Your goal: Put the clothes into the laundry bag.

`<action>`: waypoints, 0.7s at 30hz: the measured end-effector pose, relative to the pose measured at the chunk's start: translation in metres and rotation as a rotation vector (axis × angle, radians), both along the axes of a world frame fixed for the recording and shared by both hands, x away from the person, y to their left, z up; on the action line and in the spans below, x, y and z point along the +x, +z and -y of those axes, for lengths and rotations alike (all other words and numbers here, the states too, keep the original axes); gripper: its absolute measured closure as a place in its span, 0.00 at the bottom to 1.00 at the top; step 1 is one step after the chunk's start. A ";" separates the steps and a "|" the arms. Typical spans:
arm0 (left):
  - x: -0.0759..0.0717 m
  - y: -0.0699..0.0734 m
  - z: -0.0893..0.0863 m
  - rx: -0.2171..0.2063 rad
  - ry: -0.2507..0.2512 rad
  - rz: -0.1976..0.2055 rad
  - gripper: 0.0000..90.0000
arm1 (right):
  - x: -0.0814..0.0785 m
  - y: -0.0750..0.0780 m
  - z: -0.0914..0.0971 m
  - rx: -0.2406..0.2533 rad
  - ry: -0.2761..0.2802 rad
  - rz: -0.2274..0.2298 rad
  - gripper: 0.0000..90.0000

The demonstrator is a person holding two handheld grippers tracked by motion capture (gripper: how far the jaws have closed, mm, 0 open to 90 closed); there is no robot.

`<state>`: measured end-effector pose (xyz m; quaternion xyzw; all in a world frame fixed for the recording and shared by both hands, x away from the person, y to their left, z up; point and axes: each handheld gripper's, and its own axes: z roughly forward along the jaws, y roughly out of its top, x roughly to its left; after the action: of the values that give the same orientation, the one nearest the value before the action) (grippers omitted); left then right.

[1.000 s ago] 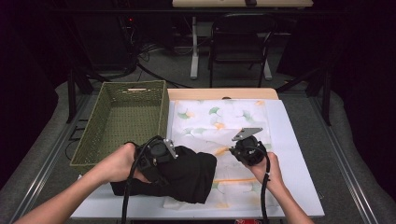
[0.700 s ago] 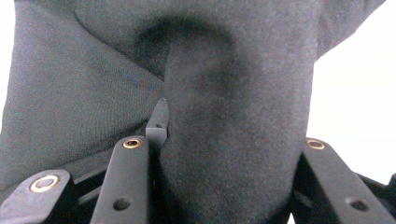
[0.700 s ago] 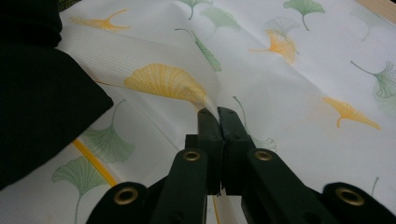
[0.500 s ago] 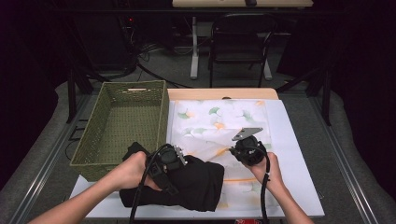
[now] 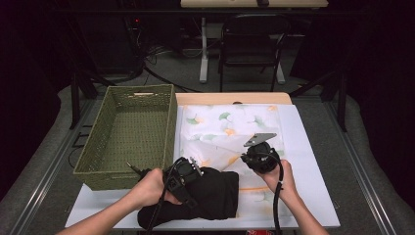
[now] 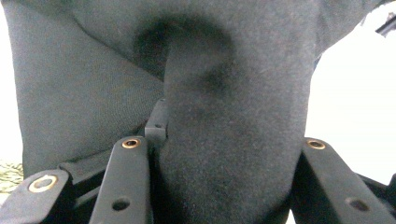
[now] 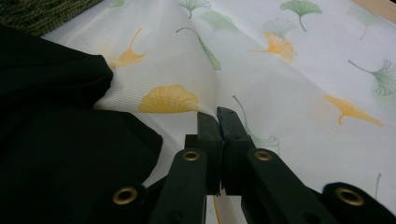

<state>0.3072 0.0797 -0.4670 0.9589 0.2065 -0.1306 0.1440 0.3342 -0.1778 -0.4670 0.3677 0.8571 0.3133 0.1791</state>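
Observation:
A black garment (image 5: 215, 193) lies bunched at the table's front, partly over a white cloth printed with green and orange leaves (image 5: 230, 122). My left gripper (image 5: 195, 183) is shut on a thick fold of the black garment (image 6: 233, 116), which bulges between its jaws (image 6: 229, 149) and hides the right fingertip. My right gripper (image 5: 250, 154) sits just right of the garment. Its jaws (image 7: 217, 116) are shut together on a raised ridge of the leaf cloth (image 7: 280, 70), with the black garment (image 7: 56, 140) lying to their left.
A green woven basket (image 5: 169, 127) stands empty at the left of the white tabletop (image 5: 313, 161), its wall close to my left hand. The basket's corner (image 7: 42, 11) shows beyond the garment. A chair (image 5: 249, 44) and cables are on the floor behind the table.
My left hand has come down and to the right with the black garment, which now sits lower at the front edge. The right hand has stayed in place.

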 end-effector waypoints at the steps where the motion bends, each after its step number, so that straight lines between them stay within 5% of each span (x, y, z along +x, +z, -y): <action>1: -0.001 -0.002 0.000 -0.005 0.006 0.001 0.63 | 0.000 0.000 0.000 0.000 0.002 -0.001 0.99; 21: -0.009 0.012 0.043 -0.060 -0.084 0.057 0.63 | 0.000 0.001 0.000 0.014 -0.013 0.004 0.99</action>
<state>0.2984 0.0369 -0.4546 0.9653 0.1580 -0.1154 0.1728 0.3339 -0.1780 -0.4657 0.3739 0.8520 0.3189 0.1803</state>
